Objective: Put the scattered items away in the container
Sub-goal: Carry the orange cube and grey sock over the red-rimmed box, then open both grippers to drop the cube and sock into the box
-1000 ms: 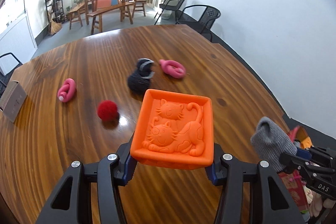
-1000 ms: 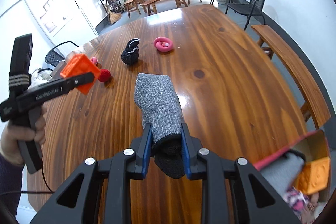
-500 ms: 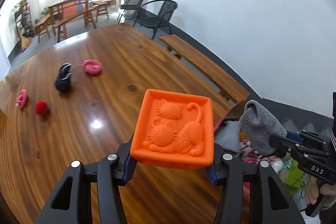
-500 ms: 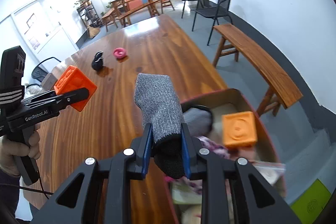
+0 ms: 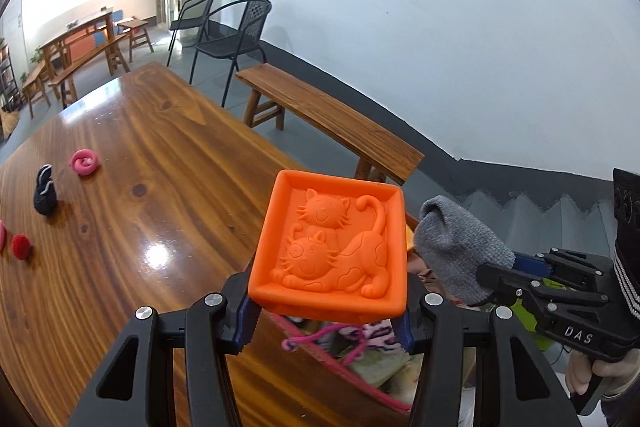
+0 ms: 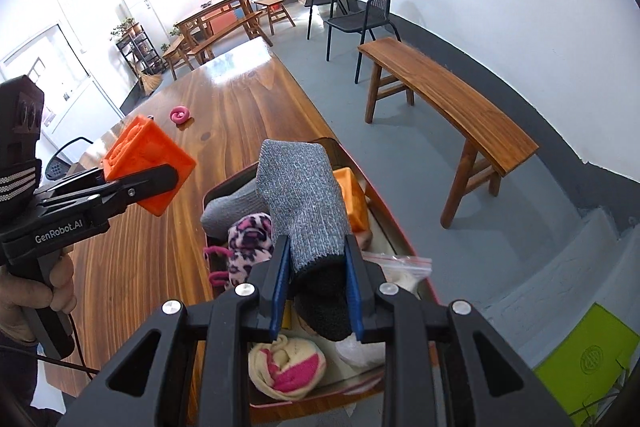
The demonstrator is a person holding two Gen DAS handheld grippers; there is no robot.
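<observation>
Right wrist view has the right gripper hanging above the open container at the edge of the wooden surface, its jaws closed tight on the dark cuff of a grey knitted sock, whose body stands up limp between the blue pads. The box below already holds a rolled cream-and-pink sock, a leopard-print bundle, another grey sock, an orange block and a zip bag. To its left, the left gripper hovers just at the box's near rim, jaws part-open but pressed on the two sides of an orange cat block, a soft-looking embossed cube. I'd judge both items light: the sock is floppy and will fall in a heap wherever it is let go, so pinching the cuff is fine; the block looks squashy rubber, best held across opposite flat faces as now. Out on the surface a pink coil, a black sock and a red ball lie well apart from the box.
</observation>
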